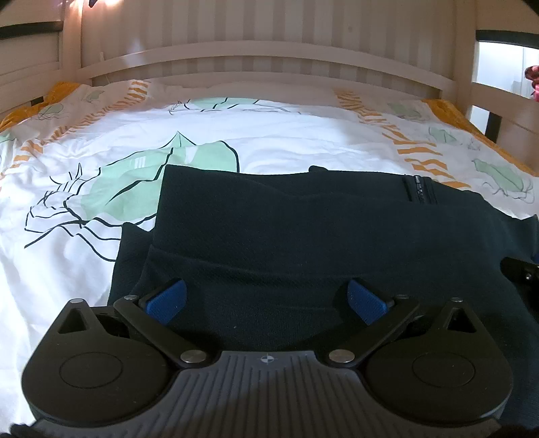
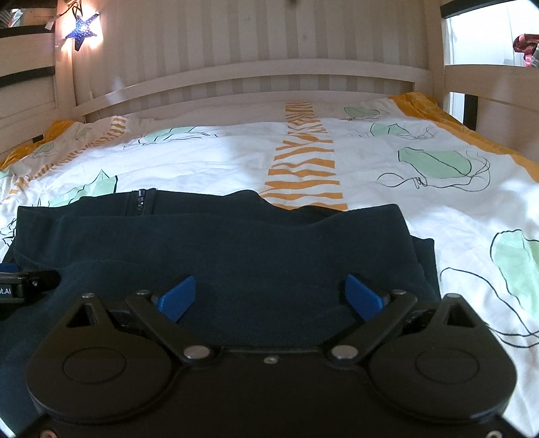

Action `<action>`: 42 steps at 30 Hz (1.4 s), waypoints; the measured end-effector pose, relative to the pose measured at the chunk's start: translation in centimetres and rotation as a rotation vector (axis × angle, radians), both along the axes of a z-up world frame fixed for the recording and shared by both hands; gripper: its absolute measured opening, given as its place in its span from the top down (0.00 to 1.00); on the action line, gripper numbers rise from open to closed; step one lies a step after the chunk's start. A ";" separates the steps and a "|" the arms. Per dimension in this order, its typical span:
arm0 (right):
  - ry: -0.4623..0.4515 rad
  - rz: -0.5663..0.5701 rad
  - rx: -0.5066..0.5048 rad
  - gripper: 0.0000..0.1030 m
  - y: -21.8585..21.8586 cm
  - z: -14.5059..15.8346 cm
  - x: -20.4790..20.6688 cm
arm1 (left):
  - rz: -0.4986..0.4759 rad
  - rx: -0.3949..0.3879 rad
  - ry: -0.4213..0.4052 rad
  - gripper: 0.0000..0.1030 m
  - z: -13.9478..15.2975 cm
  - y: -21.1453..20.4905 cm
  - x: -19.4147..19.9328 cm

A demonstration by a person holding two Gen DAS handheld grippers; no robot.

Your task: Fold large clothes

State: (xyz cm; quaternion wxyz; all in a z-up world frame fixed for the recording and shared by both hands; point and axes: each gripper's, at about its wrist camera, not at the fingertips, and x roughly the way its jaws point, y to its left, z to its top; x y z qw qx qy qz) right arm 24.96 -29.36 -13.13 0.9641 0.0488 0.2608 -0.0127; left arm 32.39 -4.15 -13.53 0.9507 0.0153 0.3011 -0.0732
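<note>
A dark navy garment [image 1: 286,229] with a zipper [image 1: 419,190] lies folded in layers on the bed. It also shows in the right wrist view [image 2: 235,249], with the zipper [image 2: 139,202] at its far left. My left gripper [image 1: 267,300] is open, its blue pads spread wide just above the near part of the cloth, holding nothing. My right gripper [image 2: 271,296] is open in the same way over the garment's near right part. Each gripper's black body shows at the edge of the other view: the right gripper [image 1: 522,273] and the left gripper [image 2: 23,281].
The bed is covered by a white duvet [image 2: 387,202] with green leaf prints and orange stripes. A pale wooden headboard [image 1: 256,60] stands at the far end, with bed rails on both sides. A lit blue star lamp [image 2: 82,30] hangs at the upper left.
</note>
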 end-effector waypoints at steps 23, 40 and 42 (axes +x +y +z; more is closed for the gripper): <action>0.033 -0.003 -0.056 0.05 0.7 2.2 -2.2 | -0.086 0.018 0.107 0.00 3.2 1.5 -2.2; 0.117 0.038 -0.068 0.03 2.8 1.3 -8.9 | -0.072 0.107 0.116 0.00 2.4 0.8 -6.7; 0.116 0.056 -0.034 0.03 2.2 1.6 -9.0 | -0.095 0.057 0.134 0.01 2.9 1.8 -6.7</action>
